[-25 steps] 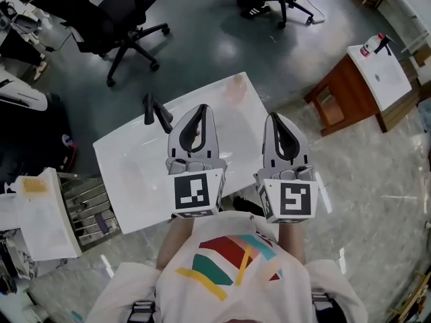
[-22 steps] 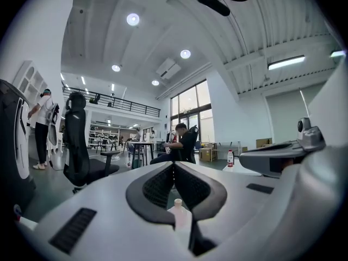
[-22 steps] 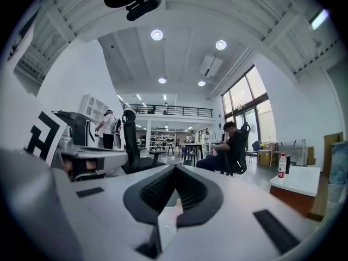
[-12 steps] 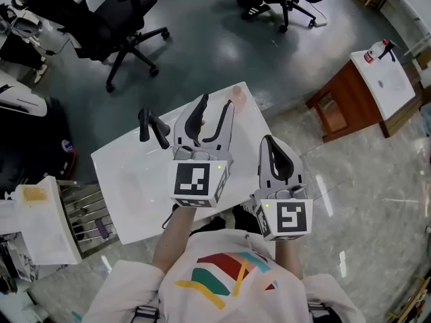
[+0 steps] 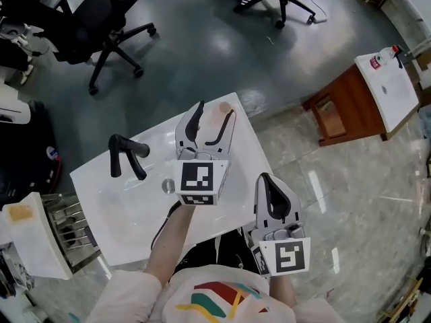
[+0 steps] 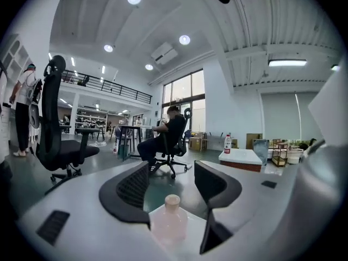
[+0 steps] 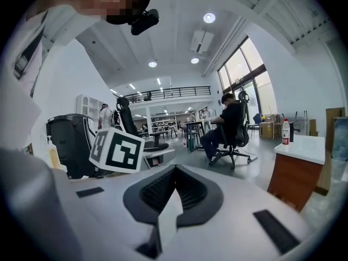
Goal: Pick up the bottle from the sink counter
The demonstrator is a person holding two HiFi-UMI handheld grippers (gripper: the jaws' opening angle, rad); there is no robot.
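The left gripper (image 6: 171, 173), jaws opening, frames the pale bottle (image 6: 168, 224) without touching it. The bottle stands at the desk's (image 5: 135, 207) far corner, upper centre of the head view — a stray jaw could knock it off. The right gripper (image 7: 175, 170) is closed and empty.

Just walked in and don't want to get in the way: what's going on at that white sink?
A person is working with a handheld gripper in each hand. The left gripper is stretched out over the far corner of the white sink counter. Its jaws are opening, and the pale pink bottle stands between them on the counter, not gripped. The right gripper is held back near the person's body, jaws together and empty. The bottle is not yet picked up.
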